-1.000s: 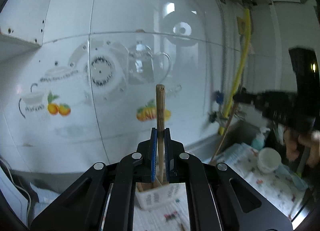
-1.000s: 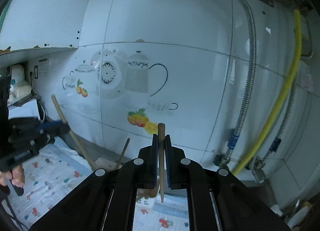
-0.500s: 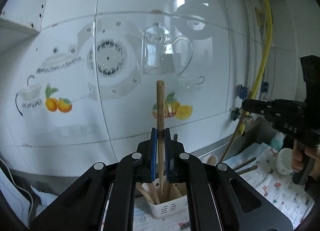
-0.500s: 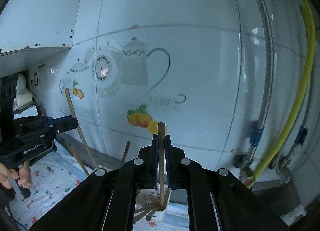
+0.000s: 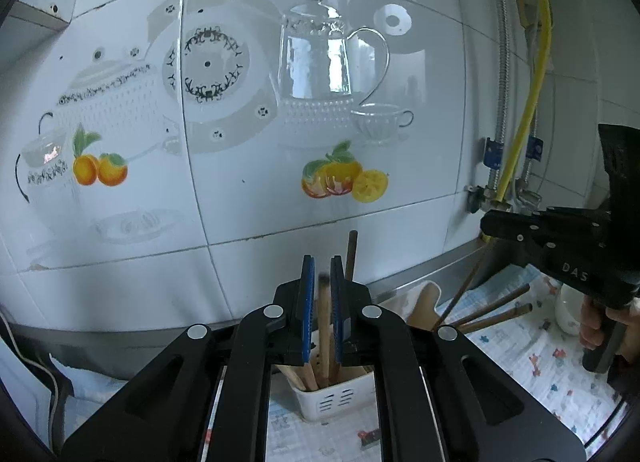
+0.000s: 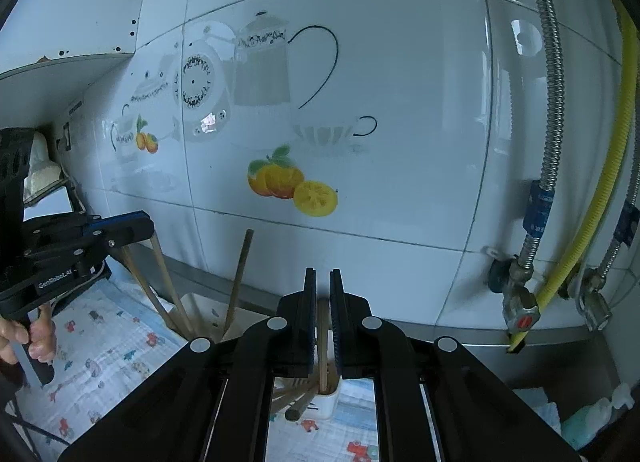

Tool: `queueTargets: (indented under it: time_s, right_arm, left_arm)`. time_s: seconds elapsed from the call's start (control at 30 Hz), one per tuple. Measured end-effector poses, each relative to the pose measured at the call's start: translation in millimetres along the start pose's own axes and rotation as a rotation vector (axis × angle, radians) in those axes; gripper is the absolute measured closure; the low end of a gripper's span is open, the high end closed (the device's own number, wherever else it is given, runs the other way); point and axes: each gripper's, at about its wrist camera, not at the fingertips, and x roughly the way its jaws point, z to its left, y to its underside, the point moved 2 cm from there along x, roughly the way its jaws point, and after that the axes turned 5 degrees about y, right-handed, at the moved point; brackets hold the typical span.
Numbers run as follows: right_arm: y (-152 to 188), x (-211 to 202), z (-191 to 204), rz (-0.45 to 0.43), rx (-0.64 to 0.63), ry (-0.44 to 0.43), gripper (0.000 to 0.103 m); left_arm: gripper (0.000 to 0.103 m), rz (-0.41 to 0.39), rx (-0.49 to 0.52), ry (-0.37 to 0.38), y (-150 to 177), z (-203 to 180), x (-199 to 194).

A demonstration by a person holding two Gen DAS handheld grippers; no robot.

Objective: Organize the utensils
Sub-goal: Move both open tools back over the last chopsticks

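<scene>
I am seeing the white holder point(image 5: 334, 402) containing chopsticks; each gripper point(image 5: 320, 282) point(image 6: 322, 294) is pinching one chopstick point(image 5: 324, 326) narrowly.

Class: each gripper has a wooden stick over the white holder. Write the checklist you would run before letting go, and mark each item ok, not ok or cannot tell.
1. Left gripper shut on its chopstick: ok.
2. Right gripper shut on its chopstick: ok.
3. Left chopstick's lower end inside the holder: ok.
4. Right chopstick's lower end inside the holder: ok.
5. Both tips resting on the holder's bottom: cannot tell.
6. The two grippers apart: ok.
</scene>
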Motion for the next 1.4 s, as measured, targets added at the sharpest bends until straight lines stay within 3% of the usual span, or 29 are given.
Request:
queueTargets:
  time_s: [0.13,0.2,0.4,0.5,0.57,0.8,1.1,1.4]
  right_arm:
    - [-1.2,-11.9,-2.0,-0.013,0.006,0.008,0.088]
    - [-1.4,-22.6,-2.9,-0.024,0.008,0.013,0.079]
    - [5.5,-69.1,2.6,-0.053,0.012,0.001,0.077]
    - [13.4,-100.6,8.3,-0.069,0.021,-0.01,0.073]
    - [19.1,-117.1,12.4,-0.075,0.025,-0.015,0.073]
    - [63.2,-176.6,40.6,-0.053,0.012,-0.052,0.073]
    - [134.9,-223.4,58.3,0.013,0.062,-0.115,0.073]
    - [150.1,-278.2,44.2,-0.005,0.092,-0.117,0.073]
  left_arm:
    - [0.095,-0.008,-0.015,0.013,-2.3,-0.4,-4.2]
    - [0.094,-0.018,-0.017,0.021,-4.3,-2.4,-11.9]
    - [0.094,-0.043,-0.027,0.041,-2.4,-9.7,-45.3]
    - [0.084,-0.044,-0.023,0.048,6.1,-14.6,-66.2]
    - [0.076,-0.048,-0.01,0.04,15.2,-18.7,-81.4]
    - [0.07,-0.002,-0.013,0.052,64.9,-27.7,-125.4]
    - [0.07,0.094,-0.087,0.075,133.2,-29.3,-141.5]
    - [0.07,0.15,-0.112,0.036,165.5,-13.7,-153.9]
